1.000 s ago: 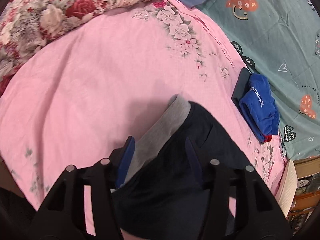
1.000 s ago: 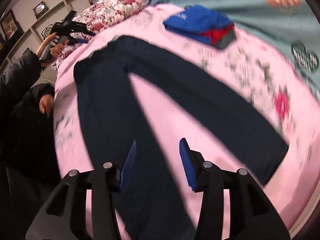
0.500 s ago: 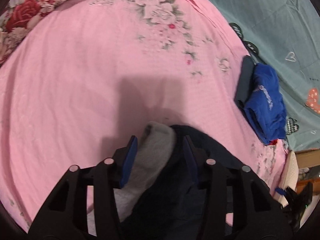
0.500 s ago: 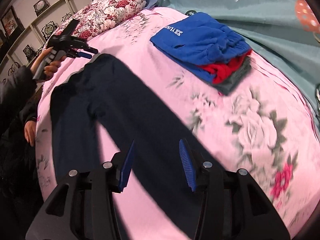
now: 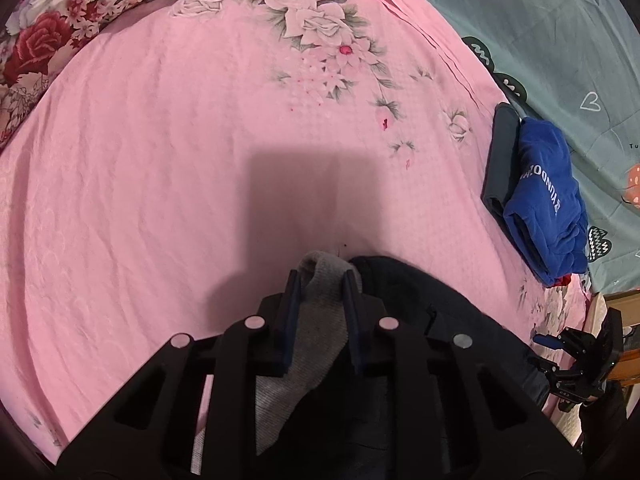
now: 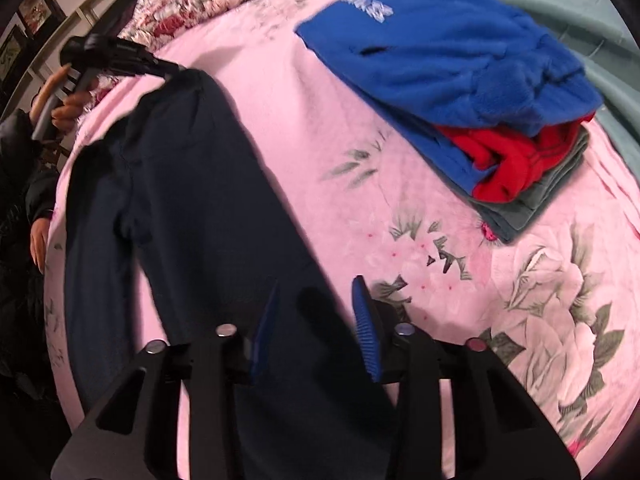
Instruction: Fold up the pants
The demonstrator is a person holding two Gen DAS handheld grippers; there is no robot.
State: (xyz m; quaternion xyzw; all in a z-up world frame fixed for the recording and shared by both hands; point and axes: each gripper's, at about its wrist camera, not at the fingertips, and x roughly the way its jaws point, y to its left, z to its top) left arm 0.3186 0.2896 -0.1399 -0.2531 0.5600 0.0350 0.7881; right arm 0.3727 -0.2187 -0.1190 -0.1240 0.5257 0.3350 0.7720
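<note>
Dark navy pants [image 6: 192, 216] lie spread on the pink floral bed cover [image 6: 320, 128]. In the left wrist view my left gripper [image 5: 320, 280] is shut on the pants' waistband corner, where the grey lining [image 5: 320, 320] is turned out beside the dark cloth [image 5: 420, 320]. It also shows in the right wrist view [image 6: 168, 70], holding that corner at the far end. My right gripper [image 6: 316, 304] is open, its blue pads over a pant leg near the lower end, with dark cloth between them.
A folded stack of blue, red and grey garments [image 6: 460, 88] lies on the bed to the right, also seen in the left wrist view [image 5: 540, 200]. A floral pillow [image 5: 60, 20] lies at the head. A teal sheet [image 5: 560, 40] borders the pink cover.
My left gripper has closed on the waistband corner. My right gripper has swung right and lower, down onto the far pant leg, nearer the folded stack.
</note>
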